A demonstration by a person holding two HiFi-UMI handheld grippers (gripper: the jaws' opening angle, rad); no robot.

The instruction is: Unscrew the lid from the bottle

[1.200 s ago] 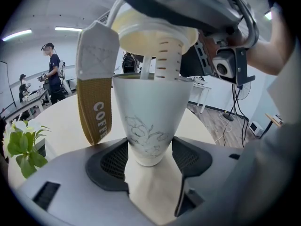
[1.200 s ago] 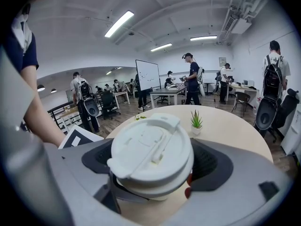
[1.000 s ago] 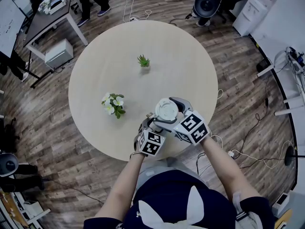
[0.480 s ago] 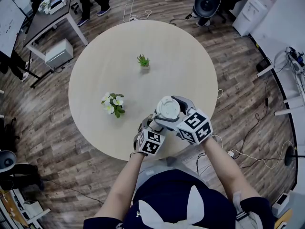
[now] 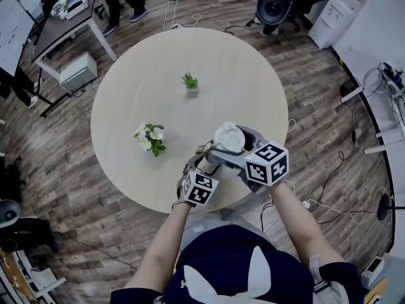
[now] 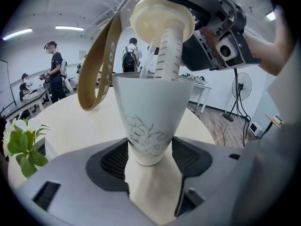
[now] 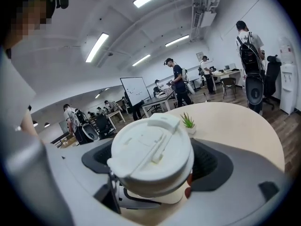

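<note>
My left hand-held gripper (image 5: 204, 164) is clamped on the foot of the bottle (image 6: 150, 112). In the left gripper view both dark pads press against its white, flower-printed wall, and the bottle stands upright between them. It sits over the near edge of the round table (image 5: 190, 49), close to my body. I cannot tell whether its base touches the tabletop.

My right hand-held gripper (image 5: 231, 148) is closed around the lid (image 7: 153, 149), with a jaw tight on each side of its rim. In the left gripper view the lid (image 6: 162, 18) is clear above the bottle's mouth. A pale marked tube (image 6: 168, 55) runs down from its underside into the opening, and a tan strap (image 6: 96, 65) hangs in a loop beside it.

Compared with a second ago, the lid (image 5: 229, 137) has moved up and to the right in the head view. It no longer sits squarely over the bottle. The right gripper's marker cube has swung outward and turned, so it shows a different face. The left gripper's cube has hardly moved.

The white-flowered plant (image 5: 150, 138) and the small green plant (image 5: 190, 81) stand on the table where they were before, well apart from both grippers.
</note>
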